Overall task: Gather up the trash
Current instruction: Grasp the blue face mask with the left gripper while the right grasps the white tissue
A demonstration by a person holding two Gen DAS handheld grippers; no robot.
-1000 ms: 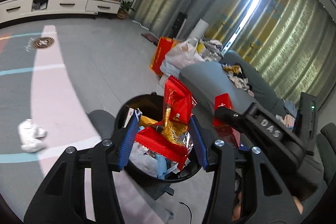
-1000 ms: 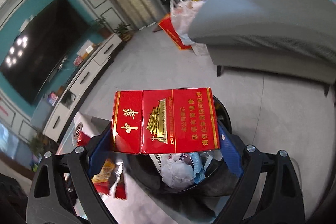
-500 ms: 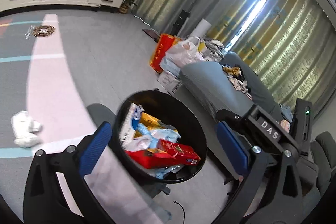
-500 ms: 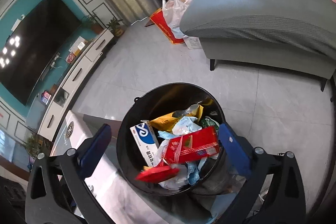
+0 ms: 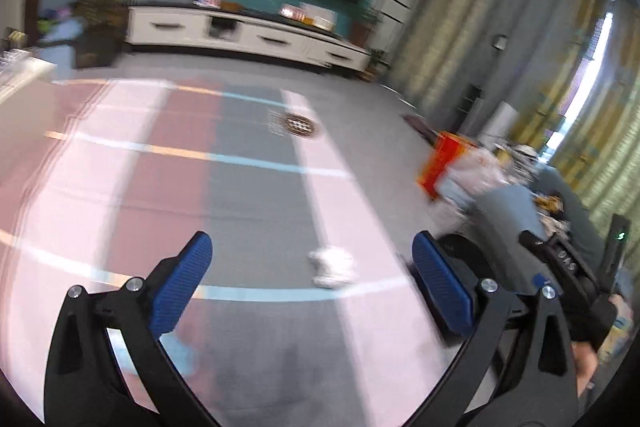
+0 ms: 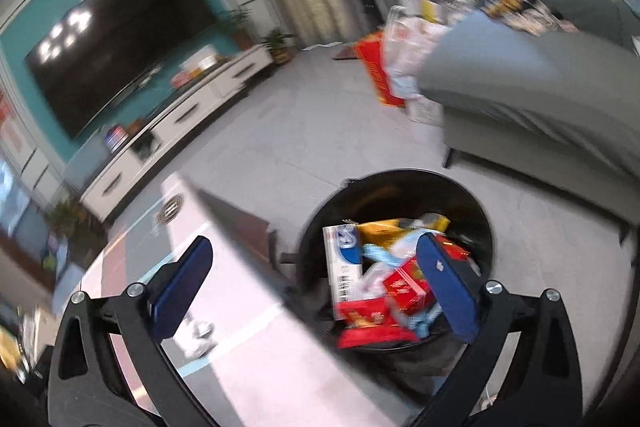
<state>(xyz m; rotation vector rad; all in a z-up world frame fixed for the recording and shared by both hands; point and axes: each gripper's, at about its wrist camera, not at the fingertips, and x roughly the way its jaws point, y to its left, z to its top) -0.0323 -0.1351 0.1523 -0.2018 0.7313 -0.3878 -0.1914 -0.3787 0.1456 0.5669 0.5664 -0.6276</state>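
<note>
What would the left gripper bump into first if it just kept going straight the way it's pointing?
Probably the striped mat on the floor. The left gripper is open and empty, tilted downward, with nothing in between. The crumpled white wad lies slightly right of centre, so it may be touched first; blur makes depth uncertain.

The left hand-held gripper (image 5: 310, 273) has its jaws spread wide, blue pads (image 5: 180, 291) well apart and nothing between them. It tilts downward. The right hand-held gripper (image 6: 316, 277) is likewise wide apart and empty, angled downward. In the left wrist view the right gripper's black body shows at the right edge, with part of the person's hand (image 5: 584, 359) below it
</note>
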